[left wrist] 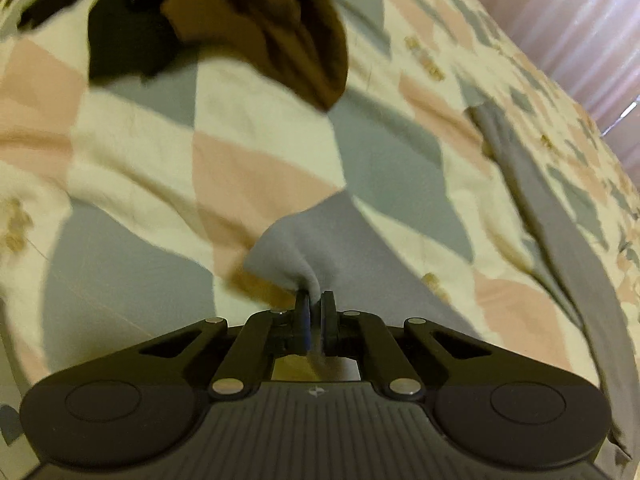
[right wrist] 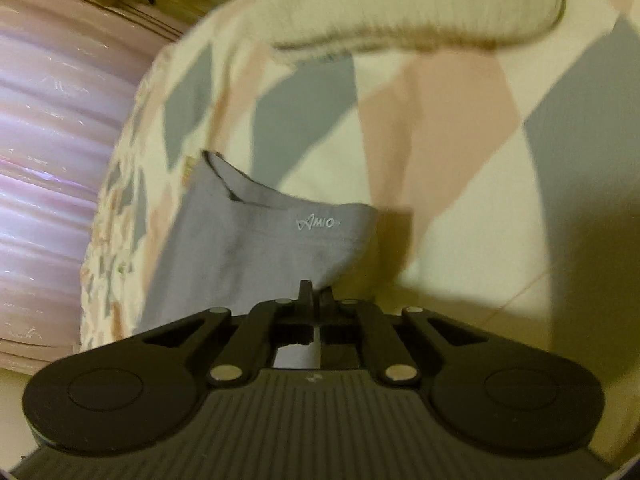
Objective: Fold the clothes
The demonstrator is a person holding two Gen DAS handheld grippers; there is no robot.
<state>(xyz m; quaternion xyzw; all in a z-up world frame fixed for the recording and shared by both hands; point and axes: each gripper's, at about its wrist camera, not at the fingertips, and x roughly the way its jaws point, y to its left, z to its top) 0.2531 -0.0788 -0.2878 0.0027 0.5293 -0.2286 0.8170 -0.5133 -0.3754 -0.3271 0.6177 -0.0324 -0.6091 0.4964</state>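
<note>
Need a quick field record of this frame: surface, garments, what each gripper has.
surface: patterned quilt, diamond patches in pink, grey, cream
held garment: grey garment, white logo near its hem
left gripper: shut on grey garment, fabric bunched between the fingers
right gripper: shut on grey garment's edge
other clothes: brown garment over a black garment; cream ribbed knit
background: pink curtain
</note>
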